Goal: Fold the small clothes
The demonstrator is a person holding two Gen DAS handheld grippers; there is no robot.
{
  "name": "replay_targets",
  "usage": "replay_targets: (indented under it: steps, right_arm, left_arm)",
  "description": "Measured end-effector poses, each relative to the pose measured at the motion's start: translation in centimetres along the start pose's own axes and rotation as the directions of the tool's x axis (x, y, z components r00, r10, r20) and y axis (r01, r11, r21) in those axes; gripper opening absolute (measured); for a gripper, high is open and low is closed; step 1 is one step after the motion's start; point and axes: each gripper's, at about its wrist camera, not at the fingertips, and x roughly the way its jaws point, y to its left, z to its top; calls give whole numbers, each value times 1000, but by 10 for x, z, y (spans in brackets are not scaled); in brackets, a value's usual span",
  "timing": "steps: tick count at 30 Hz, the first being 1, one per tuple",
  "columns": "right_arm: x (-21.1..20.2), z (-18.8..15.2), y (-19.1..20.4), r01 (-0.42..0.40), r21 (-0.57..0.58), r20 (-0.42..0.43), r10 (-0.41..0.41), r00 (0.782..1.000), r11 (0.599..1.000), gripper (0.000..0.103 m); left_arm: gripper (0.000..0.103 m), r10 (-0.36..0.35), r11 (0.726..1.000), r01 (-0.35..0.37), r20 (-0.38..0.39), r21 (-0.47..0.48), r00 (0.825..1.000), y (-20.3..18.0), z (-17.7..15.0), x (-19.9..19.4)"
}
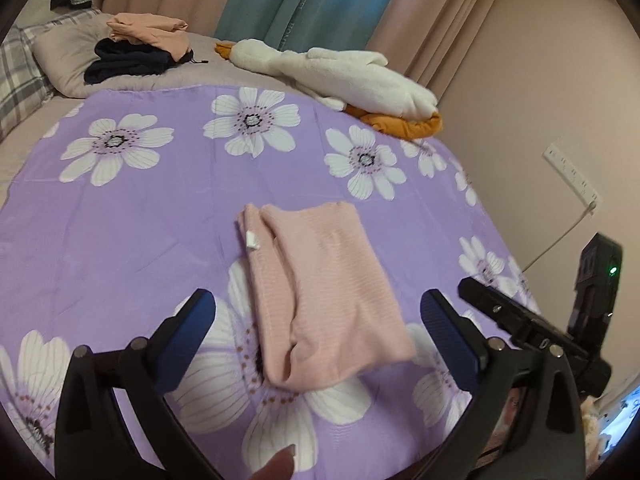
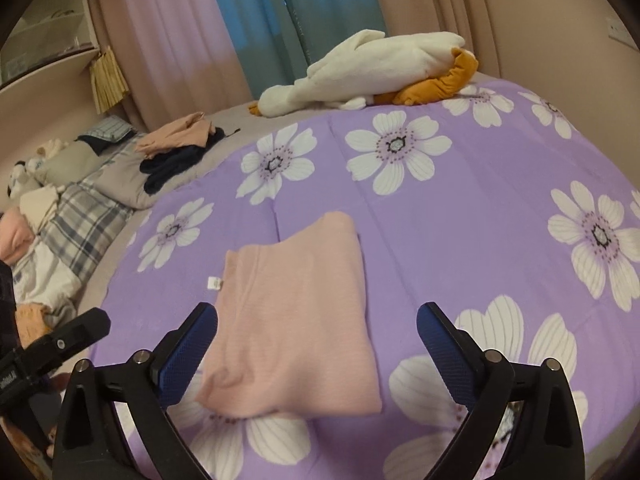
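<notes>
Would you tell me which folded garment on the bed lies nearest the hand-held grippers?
The pink ribbed garment with the white tag, alone on the purple floral sheet; the peach and navy clothes sit stacked far back.

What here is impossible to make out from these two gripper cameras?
- Small white tag on the folded pink ribbed garment: print too small in both views.
- Underside and inner layers of the garment: hidden by its own folds.
- Dark navy clothing under the peach folded cloth: partly covered, type unclear.
- Person: only a fingertip, cut off by the left view's bottom edge.
</notes>
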Motion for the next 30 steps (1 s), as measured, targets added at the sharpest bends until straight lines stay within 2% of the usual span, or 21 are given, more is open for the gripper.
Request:
replay_targets:
  steps: [5,14,30]
  right_arm:
    - [-6,-9,1,10,-1,-11,-10,1000,1000,99]
    - [-13,-15,7,36,-20,2,-36,999,999,99]
    - [-14,-18,12,46,-37,2,-46,999,998,99]
  left_arm:
    - [102,95,995,-93,-45,44,994,-3,-15,1]
    - [102,113,992,-109,-84,56,990,-4,-30,3]
    - [102,94,994,-89,-76,64,993,-7,-32,-2]
